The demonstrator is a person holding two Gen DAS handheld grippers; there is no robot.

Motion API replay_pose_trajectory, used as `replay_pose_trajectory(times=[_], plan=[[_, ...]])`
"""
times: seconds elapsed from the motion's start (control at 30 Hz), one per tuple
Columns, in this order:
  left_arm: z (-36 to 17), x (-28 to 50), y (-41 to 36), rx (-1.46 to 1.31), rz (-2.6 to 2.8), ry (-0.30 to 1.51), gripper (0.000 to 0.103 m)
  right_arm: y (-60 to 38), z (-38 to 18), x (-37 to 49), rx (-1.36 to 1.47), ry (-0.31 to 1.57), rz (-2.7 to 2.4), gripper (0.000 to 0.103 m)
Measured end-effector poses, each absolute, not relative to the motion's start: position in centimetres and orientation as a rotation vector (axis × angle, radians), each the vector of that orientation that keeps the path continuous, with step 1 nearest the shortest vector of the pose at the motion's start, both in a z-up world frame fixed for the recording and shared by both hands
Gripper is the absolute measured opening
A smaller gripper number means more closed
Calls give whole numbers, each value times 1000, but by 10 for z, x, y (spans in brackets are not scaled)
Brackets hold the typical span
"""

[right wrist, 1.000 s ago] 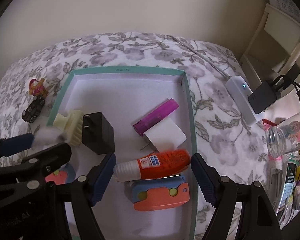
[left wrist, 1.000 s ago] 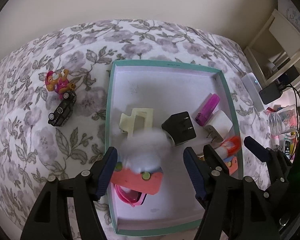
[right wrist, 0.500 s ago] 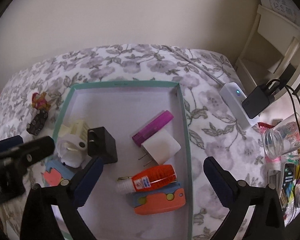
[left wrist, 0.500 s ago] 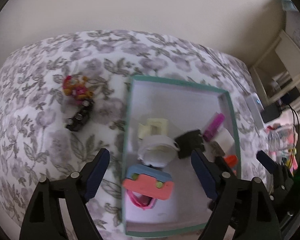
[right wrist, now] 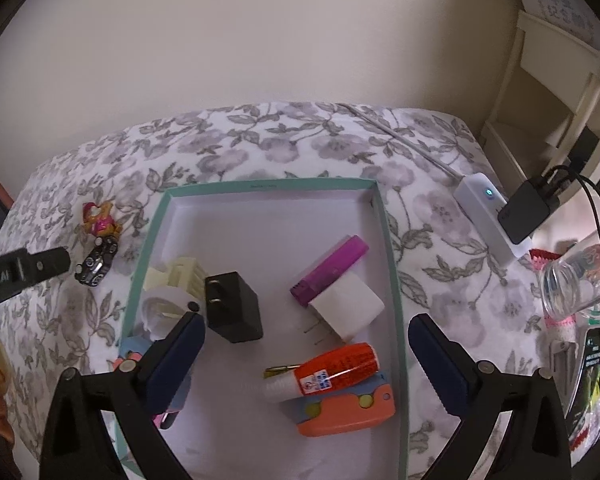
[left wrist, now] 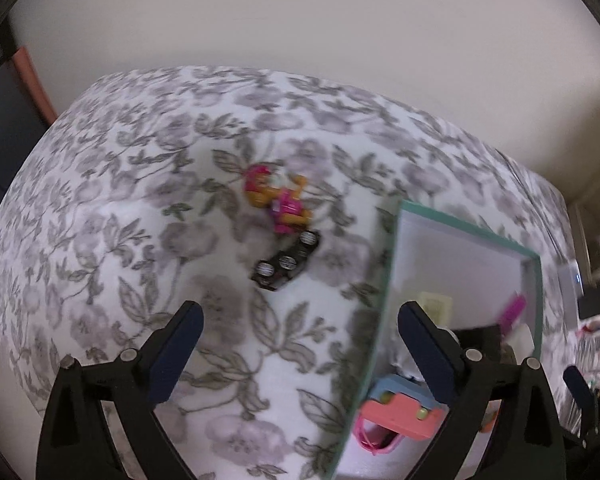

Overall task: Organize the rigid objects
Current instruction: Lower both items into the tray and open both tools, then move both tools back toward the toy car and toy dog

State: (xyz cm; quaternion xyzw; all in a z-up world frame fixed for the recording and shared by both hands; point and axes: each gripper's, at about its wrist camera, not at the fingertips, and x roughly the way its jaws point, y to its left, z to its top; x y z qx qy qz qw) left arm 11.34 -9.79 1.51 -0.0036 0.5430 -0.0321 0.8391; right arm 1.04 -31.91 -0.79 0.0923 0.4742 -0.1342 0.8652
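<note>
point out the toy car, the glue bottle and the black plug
toy car (left wrist: 287, 261), left wrist view, middle of its underside
glue bottle (right wrist: 340, 363), right wrist view, orange label
black plug (right wrist: 236, 312), right wrist view, top face

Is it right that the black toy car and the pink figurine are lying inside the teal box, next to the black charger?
Not quite. The black toy car and the pink figurine lie outside the teal box, on the floral cloth to its left. The black charger is inside the box. The right wrist view shows it clearly.
</note>
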Motion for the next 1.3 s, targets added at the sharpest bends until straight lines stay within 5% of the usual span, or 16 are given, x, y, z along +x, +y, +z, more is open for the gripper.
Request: replay_pose_trajectory(times=[1.3], plan=[[-13, 151, 23, -239, 189, 1257, 98, -225, -2, 60, 101, 957, -57, 103]])
